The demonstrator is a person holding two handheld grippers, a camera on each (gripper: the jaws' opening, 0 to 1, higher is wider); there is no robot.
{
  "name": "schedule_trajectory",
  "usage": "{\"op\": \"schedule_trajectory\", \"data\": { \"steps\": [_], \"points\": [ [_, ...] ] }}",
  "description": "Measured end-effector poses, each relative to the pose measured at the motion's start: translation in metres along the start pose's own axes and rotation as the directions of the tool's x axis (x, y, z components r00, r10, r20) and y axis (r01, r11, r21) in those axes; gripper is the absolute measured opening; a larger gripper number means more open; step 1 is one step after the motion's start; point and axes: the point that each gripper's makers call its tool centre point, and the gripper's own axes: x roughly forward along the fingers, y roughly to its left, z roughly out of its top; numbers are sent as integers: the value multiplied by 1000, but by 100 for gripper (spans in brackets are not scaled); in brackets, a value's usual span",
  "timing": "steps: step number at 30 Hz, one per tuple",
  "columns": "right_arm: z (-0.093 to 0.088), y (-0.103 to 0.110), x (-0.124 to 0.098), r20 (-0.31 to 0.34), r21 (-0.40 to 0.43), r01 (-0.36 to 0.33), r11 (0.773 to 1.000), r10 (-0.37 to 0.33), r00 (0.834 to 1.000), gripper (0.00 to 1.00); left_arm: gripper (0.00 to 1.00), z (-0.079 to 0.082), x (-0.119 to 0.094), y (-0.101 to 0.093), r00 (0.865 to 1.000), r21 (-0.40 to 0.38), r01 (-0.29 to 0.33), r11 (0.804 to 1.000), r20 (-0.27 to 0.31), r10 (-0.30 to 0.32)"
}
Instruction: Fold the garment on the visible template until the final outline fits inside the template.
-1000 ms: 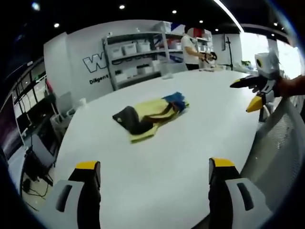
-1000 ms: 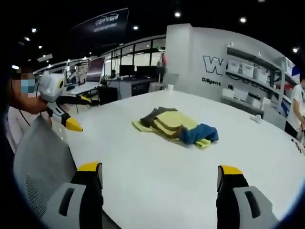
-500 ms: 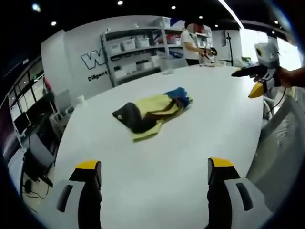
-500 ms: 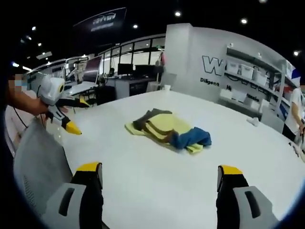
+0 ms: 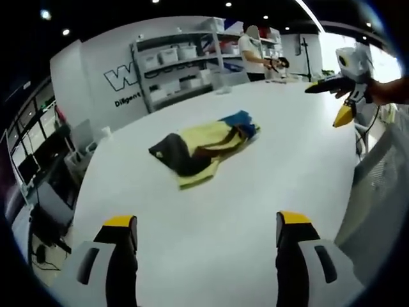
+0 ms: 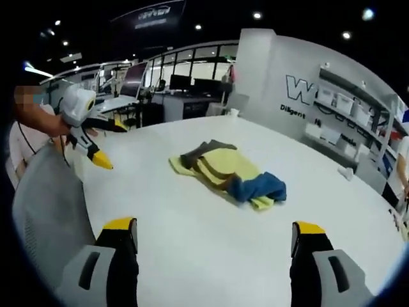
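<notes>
The white far wall carries a large outlined "W", the rest of that word hidden behind the shelving unit. Below it, smaller dark lettering begins "Diligent". In the right gripper view the same "W" and "Diligent" appear. A hanging dark banner bears pale lettering too small to read.

Pretty bright overall, lit by small ceiling spotlights, and the white table looks evenly lit. Heavy fisheye bending at the edges, and everything's a bit soft.
</notes>
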Motion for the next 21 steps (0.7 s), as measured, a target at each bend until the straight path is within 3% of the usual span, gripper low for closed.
{"op": "schedule_trajectory", "data": {
  "steps": [6, 10, 21],
  "points": [
    [-5, -4, 8, -27, -17, -17, 1000, 17, 999, 99, 89, -2, 8, 1, 1000, -14, 3, 1000, -19, -3],
    [-9, -5, 15, -43, 43, -41, 998, 43, 998, 99, 88, 1, 14, 2, 1000, -16, 11, 1000, -25, -11],
    [-11, -4, 31, -59, 81, -71, 994, 76, 995, 99, 86, -1, 27, 3, 998, -45, 22, 999, -50, -24]
  ]
}}
